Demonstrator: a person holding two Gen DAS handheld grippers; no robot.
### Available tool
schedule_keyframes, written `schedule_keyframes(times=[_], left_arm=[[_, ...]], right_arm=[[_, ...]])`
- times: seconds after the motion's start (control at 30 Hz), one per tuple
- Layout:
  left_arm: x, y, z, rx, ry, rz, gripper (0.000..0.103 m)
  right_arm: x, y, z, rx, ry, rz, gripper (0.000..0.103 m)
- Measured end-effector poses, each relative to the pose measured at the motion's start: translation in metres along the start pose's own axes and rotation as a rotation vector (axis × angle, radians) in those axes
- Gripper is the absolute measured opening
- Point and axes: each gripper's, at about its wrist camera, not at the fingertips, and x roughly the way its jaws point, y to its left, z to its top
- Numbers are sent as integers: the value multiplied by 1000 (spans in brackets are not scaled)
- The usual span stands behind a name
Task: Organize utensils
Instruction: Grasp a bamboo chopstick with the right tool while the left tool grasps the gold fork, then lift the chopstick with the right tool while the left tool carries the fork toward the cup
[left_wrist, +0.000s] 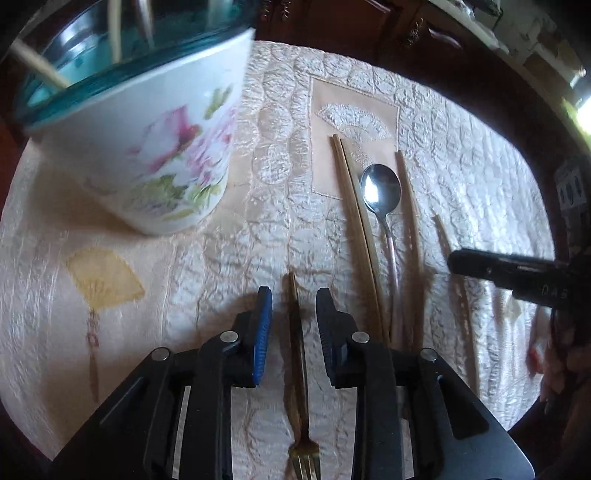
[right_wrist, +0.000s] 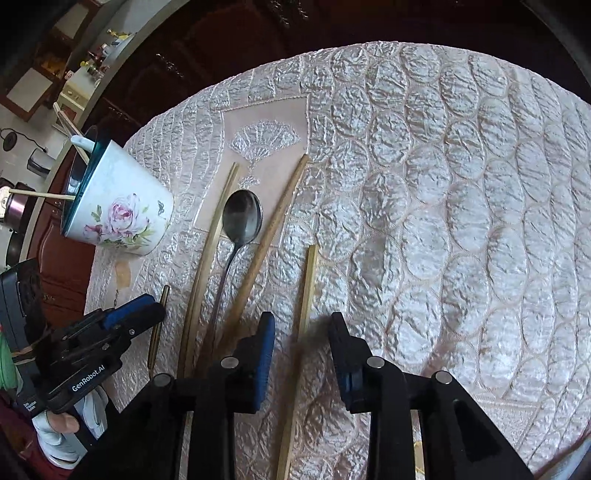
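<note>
A white floral cup (left_wrist: 155, 147) with a teal inside stands upright at ten o'clock on the worktop (left_wrist: 461, 147), holding pale sticks and a white spoon handle that lean out over its rim. A small brass fork (left_wrist: 297, 369) lies flat at six o'clock, prongs toward the near edge. Just right of it lie a pair of pale chopsticks (left_wrist: 356, 229) touching side by side, then a steel spoon (left_wrist: 382, 199), bowl up and pointing to twelve o'clock, then a darker brown chopstick (left_wrist: 408, 221) close beside the spoon. A single pale chopstick (right_wrist: 304, 325) lies apart at four o'clock.
</note>
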Motion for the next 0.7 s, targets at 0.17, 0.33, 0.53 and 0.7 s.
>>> schedule_keyframes(times=[0.17,0.33,0.53,0.7], left_arm=[[9,-11,4,81,14,45,7],[-17,6,4,19,-6,-65,5],[-75,13,-7,22,-102,-115,5],[-110,15,-19,40,-162,-124,4]], right_arm=[[11,6,9,-49,-15,-32,7],[-20,14,3,-80,-76,6,5],[-80,35,-5,-121,-191,69,5],[-118,58,-16,-193,-248,78,5]])
